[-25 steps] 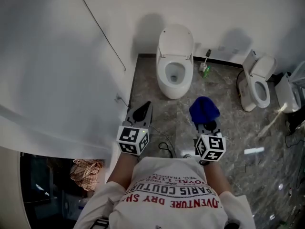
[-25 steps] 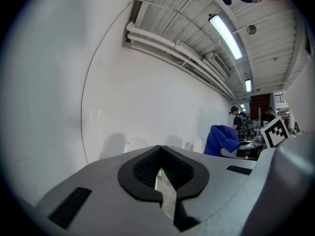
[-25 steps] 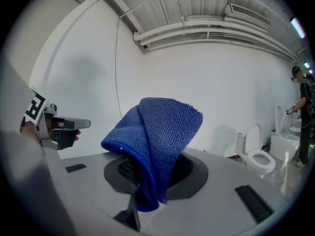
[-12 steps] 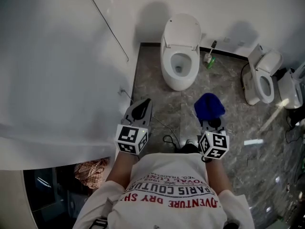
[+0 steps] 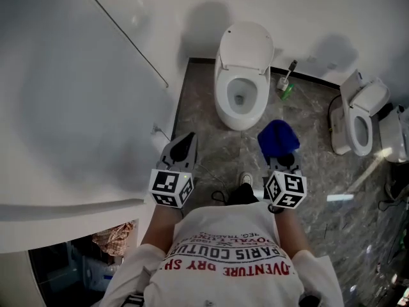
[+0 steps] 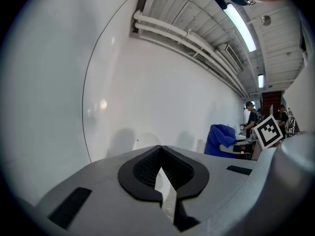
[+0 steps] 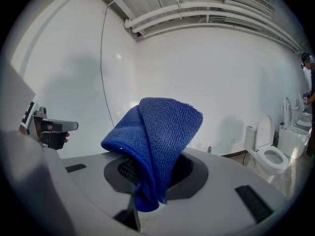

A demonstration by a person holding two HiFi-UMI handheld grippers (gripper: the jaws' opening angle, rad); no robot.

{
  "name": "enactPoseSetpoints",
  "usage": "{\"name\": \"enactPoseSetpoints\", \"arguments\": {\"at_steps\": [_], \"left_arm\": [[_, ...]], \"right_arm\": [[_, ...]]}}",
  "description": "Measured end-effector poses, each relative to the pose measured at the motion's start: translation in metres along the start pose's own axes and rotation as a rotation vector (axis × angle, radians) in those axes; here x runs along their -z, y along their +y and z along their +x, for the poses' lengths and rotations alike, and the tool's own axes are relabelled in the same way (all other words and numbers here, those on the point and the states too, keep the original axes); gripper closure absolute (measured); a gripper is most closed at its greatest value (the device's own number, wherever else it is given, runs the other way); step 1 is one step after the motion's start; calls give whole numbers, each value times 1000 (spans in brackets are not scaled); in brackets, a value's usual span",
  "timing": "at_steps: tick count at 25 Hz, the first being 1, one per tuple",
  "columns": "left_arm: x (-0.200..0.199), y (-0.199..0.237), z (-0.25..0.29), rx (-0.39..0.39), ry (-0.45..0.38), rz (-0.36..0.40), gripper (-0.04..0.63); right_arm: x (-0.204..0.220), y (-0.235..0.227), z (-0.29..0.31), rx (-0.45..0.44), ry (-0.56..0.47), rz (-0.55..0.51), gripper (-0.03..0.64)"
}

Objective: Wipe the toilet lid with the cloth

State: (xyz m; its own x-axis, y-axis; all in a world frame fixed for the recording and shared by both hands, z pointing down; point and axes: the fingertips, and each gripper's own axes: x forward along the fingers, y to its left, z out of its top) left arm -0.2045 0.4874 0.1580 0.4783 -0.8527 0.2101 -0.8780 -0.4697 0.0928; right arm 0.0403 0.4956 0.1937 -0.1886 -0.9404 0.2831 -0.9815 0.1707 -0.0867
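Standing on the grey marble floor (image 5: 211, 133), the person faces the toilet (image 5: 239, 98) with a gripper in each hand, both raised in front of the white shirt (image 5: 230, 261). Up ahead, the toilet lid (image 5: 247, 43) is tipped up against the white wall (image 5: 332, 11), leaving the seat ring and bowl open below it.

Over on the right, the right gripper (image 5: 280, 164) is clamped on the blue cloth (image 7: 157, 141). Its own view shows the folded terry cloth pinched low between the dark pads, with the bulk of it rising up and flopping over the top of the jaws. From above, the cloth reads as a blue bundle just ahead of the marker cube (image 5: 285, 190). It is well short of the toilet and off to that toilet's right, nowhere near the lid.

On the other side, the left gripper (image 5: 184, 144) carries nothing. Its view shows the two pads drawn together at the tips, with only a thin sliver of light between them lower down. It points forward along the curved white partition (image 5: 83, 94), level with its partner.

A brush with green at its base (image 5: 285, 87) stands against the wall just right of the toilet. A second toilet (image 5: 361, 114) sits farther right, its lid up too. Dark cables (image 5: 220, 197) lie on the floor by the person's shoe (image 5: 245, 179).
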Motion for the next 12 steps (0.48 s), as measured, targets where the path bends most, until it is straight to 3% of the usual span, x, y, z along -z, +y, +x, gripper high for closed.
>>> {"name": "enactPoseSetpoints", "arguments": {"at_steps": [4, 12], "left_arm": [[-24, -14, 70, -43, -27, -18, 588], [-44, -31, 186, -134, -5, -28, 588]], "right_arm": [[-22, -56, 53, -47, 15, -11, 529], [-57, -159, 140, -103, 39, -16, 529]]}}
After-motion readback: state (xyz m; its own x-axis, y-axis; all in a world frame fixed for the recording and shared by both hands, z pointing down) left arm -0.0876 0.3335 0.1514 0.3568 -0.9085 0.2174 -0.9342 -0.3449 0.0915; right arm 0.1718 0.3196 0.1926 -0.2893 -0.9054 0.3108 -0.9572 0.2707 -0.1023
